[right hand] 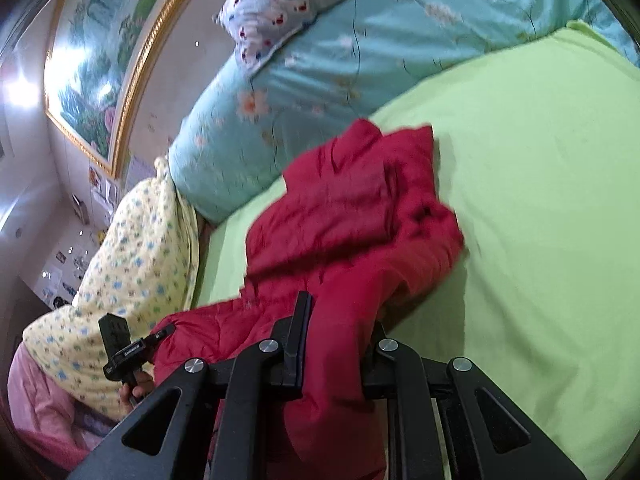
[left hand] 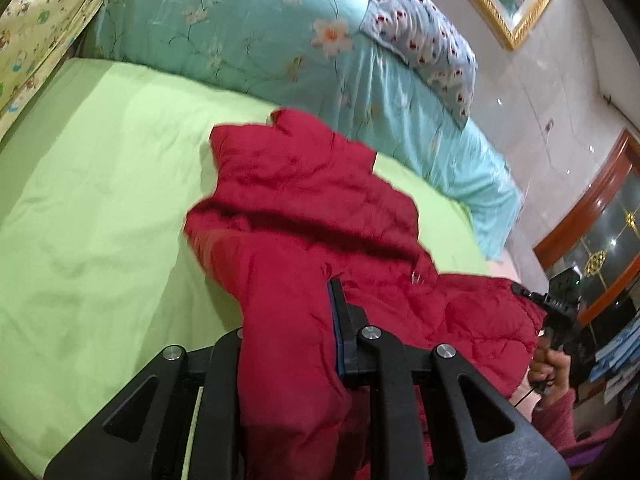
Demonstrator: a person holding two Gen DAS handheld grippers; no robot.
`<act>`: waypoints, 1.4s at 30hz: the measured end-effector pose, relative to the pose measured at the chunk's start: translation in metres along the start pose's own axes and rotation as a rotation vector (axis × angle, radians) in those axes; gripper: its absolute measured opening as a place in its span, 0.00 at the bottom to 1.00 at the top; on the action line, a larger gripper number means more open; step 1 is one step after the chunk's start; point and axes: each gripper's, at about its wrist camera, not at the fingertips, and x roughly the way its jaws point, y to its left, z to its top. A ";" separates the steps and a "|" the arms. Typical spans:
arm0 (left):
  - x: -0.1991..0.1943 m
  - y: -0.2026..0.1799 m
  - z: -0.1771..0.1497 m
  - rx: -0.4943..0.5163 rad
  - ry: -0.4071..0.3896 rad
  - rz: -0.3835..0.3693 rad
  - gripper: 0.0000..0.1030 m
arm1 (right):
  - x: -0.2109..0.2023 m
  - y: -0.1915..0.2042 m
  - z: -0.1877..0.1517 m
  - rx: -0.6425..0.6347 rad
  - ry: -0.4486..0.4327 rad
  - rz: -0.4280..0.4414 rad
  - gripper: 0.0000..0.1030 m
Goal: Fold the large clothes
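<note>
A red quilted jacket (left hand: pixel 320 208) lies crumpled on the light green bed sheet (left hand: pixel 100 200). My left gripper (left hand: pixel 290 320) is shut on a fold of the jacket, which drapes over and hides its left finger. My right gripper (right hand: pixel 340 332) is shut on another edge of the same jacket (right hand: pixel 352 216), and the cloth hangs between its fingers. In the left wrist view the right gripper (left hand: pixel 560 304) shows at the jacket's right edge. In the right wrist view the left gripper (right hand: pixel 124 348) shows at the jacket's left edge.
A folded turquoise floral quilt (left hand: pixel 248 28) lies along the head of the bed with a patterned pillow (left hand: pixel 424 36) on it. A yellow printed quilt (right hand: pixel 132 256) lies at the bed's side. A gold-framed picture (right hand: pixel 104 56) hangs on the wall.
</note>
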 end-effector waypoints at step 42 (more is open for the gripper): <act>0.076 0.019 0.099 -0.111 -0.078 0.120 0.16 | 0.067 -0.029 0.094 0.065 -0.150 -0.110 0.16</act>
